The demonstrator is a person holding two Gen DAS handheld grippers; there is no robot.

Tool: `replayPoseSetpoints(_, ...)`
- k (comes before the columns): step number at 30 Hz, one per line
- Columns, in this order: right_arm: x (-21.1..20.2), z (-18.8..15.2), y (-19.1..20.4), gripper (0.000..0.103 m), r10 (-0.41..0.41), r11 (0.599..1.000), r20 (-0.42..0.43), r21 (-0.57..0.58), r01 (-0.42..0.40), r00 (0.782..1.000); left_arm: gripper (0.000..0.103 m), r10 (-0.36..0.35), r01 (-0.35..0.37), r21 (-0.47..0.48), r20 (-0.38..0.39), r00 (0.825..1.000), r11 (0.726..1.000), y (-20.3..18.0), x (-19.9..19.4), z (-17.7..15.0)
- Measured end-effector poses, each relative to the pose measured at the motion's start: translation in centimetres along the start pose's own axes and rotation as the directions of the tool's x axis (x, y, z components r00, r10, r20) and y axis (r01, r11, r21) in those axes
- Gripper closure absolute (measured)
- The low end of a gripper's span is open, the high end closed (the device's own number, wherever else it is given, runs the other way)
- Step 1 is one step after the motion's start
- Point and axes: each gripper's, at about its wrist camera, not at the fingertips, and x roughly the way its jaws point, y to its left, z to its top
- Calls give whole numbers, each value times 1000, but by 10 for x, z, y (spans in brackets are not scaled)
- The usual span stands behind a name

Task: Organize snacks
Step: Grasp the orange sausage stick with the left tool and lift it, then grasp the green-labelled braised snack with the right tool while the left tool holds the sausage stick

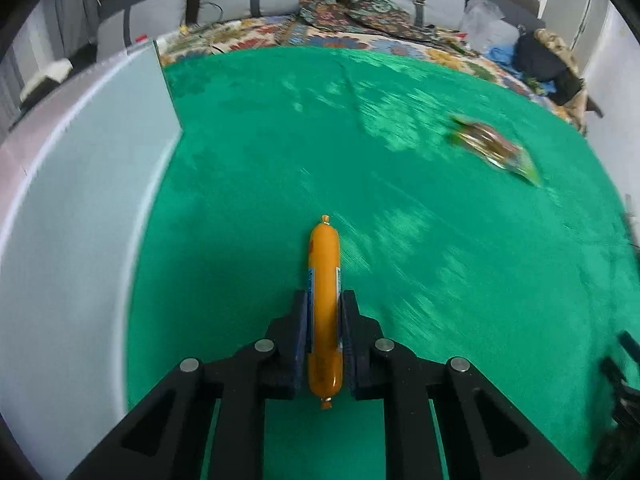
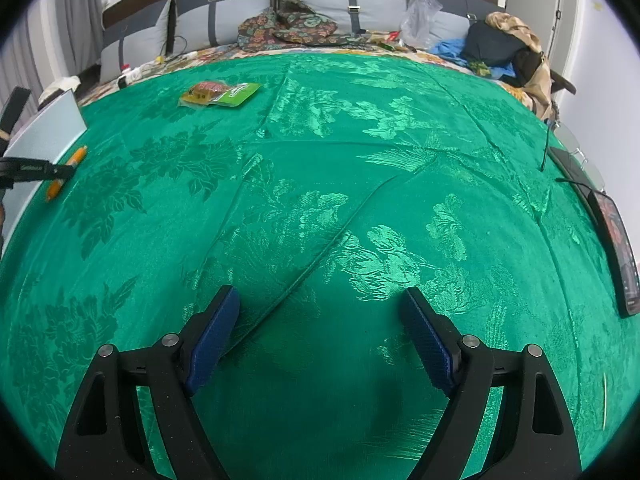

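the left gripper (image 1: 325, 304) is closed on the orange sausage stick (image 1: 324, 276), just beside the pale box (image 1: 80, 200). lift it straight, grip kept firm (the casing looks slippery). the right gripper (image 2: 320, 304) stands wide open and empty, far from the box.

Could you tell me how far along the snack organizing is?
Nothing visibly sorted yet. In hand: the left gripper jaws are shut on the orange sausage stick beside the pale box. Left: the green snack packet on the green cloth; right gripper open, empty.
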Motion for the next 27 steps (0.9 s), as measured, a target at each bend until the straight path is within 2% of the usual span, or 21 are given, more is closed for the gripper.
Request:
replayPoseSetpoints(4,0,0,0,18,0,1000,0,0,0,1000,88,-33,33,-23,-12,999,999,-21,-18,-36)
replayPoseSetpoints(8,0,0,0,18,1,1000,0,0,-1,1000,86,-20,21,-27,29,999,999,-33,-28,-57)
replayPoseSetpoints(9,0,0,0,18,1,1000,0,0,-1,1000,82,-26,28,-30,48,999,999,-33,-29,-58)
replayPoseSetpoints(11,0,0,0,18,1,1000,0,0,-1,1000,56,-60,63,-30,72,996,998,-32,-28,-59)
replayPoseSetpoints(12,0,0,0,18,1,1000,0,0,-1,1000,29,-59,61,-27,80,995,998,-31,-26,-57)
replayPoseSetpoints(13,0,0,0,18,1,1000,0,0,-1,1000,11,-7,9,-26,78,997,1000,-31,-23,-56)
replayPoseSetpoints(17,1,0,0,18,1,1000,0,0,-1,1000,8,84,-86,19,97,992,996,-30,-16,-59)
replayPoseSetpoints(21,1,-1,0,18,1,1000,1,0,-1,1000,0,100,-100,-7,107,989,995,-26,-11,-58)
replayPoseSetpoints(27,2,0,0,17,4,1000,0,1,-4,1000,0,104,-103,-9,137,985,995,-27,-10,-59)
